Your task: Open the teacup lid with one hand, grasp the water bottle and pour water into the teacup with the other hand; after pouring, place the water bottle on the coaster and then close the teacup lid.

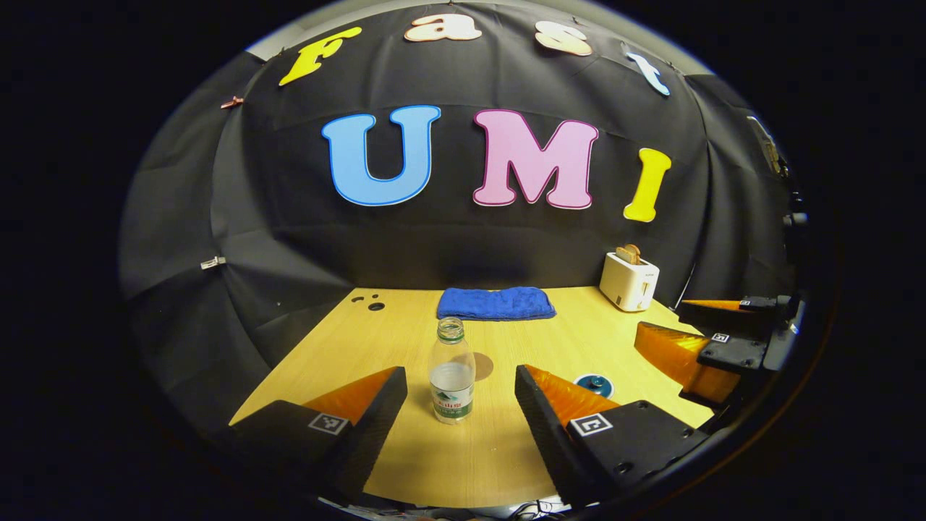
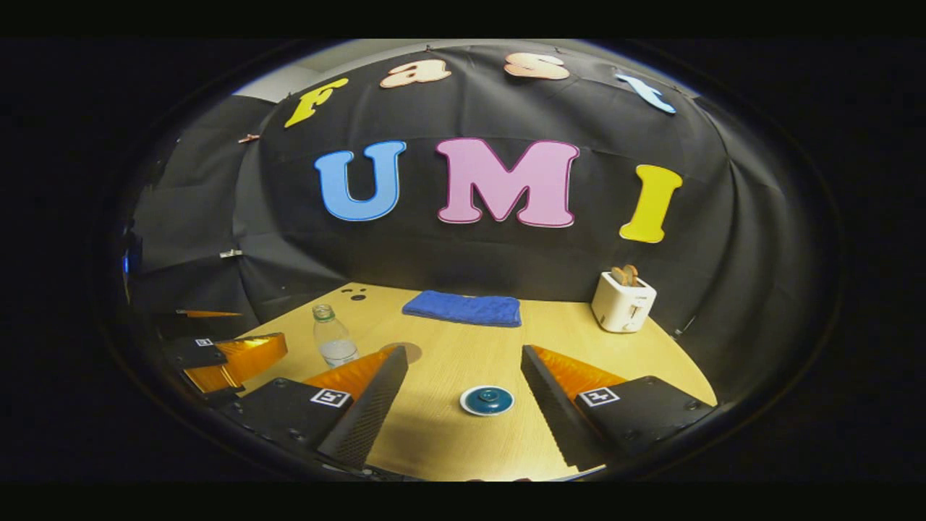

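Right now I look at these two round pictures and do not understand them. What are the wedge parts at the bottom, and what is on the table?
A person holds two hand-held grippers, each carrying a camera that looks along its own jaws. In the left gripper view, the left gripper is open, facing the water bottle. In the right gripper view, the right gripper is open, facing the teacup lid. On the wooden table also lie a round coaster, a blue cloth and a white toaster. Nothing is held.
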`<state>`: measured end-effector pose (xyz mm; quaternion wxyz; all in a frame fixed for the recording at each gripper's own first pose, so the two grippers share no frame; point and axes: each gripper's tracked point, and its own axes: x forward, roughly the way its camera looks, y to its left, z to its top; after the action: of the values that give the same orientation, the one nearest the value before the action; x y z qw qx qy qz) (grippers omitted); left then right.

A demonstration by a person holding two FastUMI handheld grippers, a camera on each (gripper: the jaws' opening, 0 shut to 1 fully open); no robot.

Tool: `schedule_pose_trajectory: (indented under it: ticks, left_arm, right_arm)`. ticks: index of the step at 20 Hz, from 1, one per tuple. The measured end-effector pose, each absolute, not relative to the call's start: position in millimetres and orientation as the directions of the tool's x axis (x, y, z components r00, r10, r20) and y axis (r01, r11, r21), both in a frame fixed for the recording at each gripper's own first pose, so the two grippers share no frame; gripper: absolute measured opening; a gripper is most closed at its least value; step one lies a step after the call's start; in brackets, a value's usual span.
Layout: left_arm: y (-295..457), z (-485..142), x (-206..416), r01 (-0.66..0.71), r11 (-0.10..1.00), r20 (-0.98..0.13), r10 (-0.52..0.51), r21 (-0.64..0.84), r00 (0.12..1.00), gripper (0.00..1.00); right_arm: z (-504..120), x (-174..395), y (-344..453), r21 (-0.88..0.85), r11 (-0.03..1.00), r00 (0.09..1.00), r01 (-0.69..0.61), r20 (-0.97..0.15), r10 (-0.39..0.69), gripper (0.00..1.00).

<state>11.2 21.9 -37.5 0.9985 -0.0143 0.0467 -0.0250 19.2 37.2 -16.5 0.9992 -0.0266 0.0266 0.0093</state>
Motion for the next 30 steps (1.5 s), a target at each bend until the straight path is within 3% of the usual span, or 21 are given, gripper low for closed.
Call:
schedule_pose_trajectory:
  ticks: [6,7,8,19,28,29,30]
  left_arm:
    - [22,-43,12,0.056,0.998,-0.092,-0.056,0.000,0.994,0.95]
    - [22,-46,12,0.058,0.998,-0.096,-0.057,0.007,0.994,0.92]
    - [22,-52,14,0.059,0.998,-0.106,-0.057,0.015,0.993,0.95]
    - [8,-135,50,0.105,0.993,-0.186,-0.092,0.057,0.978,0.95]
    - [9,-176,68,0.103,0.995,-0.227,-0.104,-0.016,0.968,0.96]
    - [13,-181,69,0.100,0.995,-0.233,-0.097,0.001,0.968,0.96]
    - [16,-187,69,0.097,0.995,-0.239,-0.091,0.014,0.967,0.95]
  right_arm:
    - [-31,33,27,-0.091,0.996,0.998,-0.012,-0.069,0.005,0.98]
    - [-33,36,24,-0.106,0.994,0.998,-0.012,-0.066,0.005,0.98]
    - [-38,42,22,-0.107,0.994,0.998,-0.012,-0.068,0.005,0.98]
    - [-138,119,-12,-0.111,0.994,0.990,0.018,-0.138,-0.033,0.98]
    - [-172,147,-16,-0.148,0.989,0.992,-0.007,-0.129,-0.012,0.96]
    - [-176,149,-15,-0.142,0.990,0.990,-0.012,-0.138,-0.008,0.93]
    - [-180,150,-13,-0.134,0.991,0.989,-0.018,-0.146,-0.002,0.81]
